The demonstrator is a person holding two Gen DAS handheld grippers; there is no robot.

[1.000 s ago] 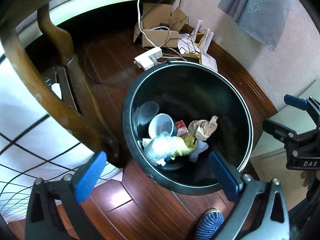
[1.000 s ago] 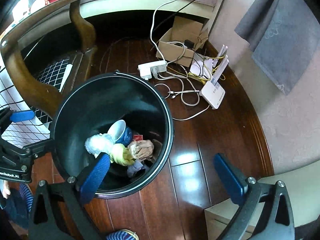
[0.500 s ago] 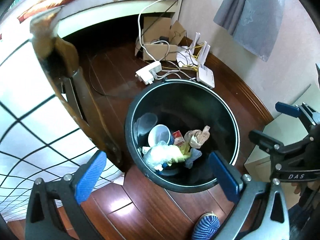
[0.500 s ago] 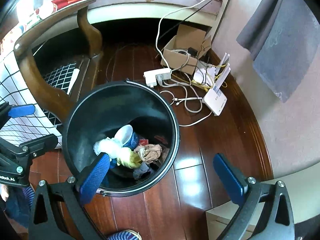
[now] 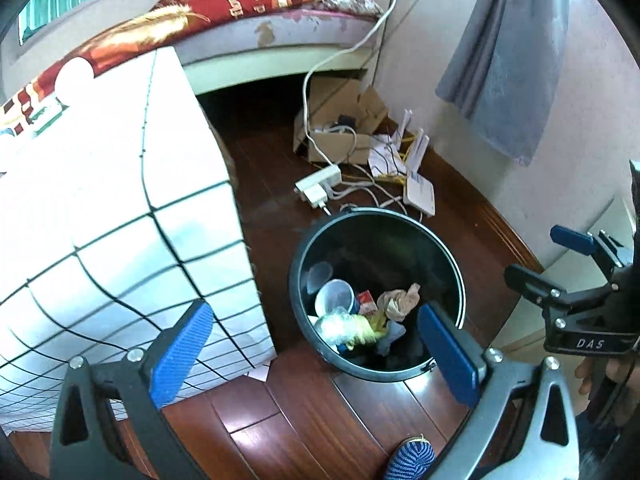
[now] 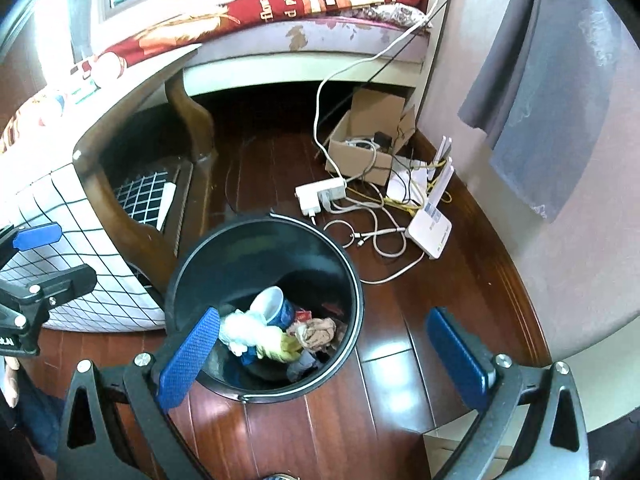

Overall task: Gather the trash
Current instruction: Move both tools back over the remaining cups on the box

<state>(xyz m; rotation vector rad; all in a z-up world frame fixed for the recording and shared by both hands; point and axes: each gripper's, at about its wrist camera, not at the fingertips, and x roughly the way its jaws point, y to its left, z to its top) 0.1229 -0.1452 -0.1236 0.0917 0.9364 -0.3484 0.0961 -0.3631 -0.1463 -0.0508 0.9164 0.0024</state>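
We see both the left gripper [image 5: 316,354] and right gripper [image 6: 332,354] with fingers spread wide, grasping nothing; the trash bin [image 6: 192,272] sits lower centre, holding crumpled trash [image 6: 280,332]

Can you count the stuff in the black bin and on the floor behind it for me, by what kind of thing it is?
Cups in the trash bin: 1, a blue-and-white paper cup
Crumpled brown paper wads: 1
Cardboard boxes: 1
White power strips: 1
White routers: 1
Total: 5
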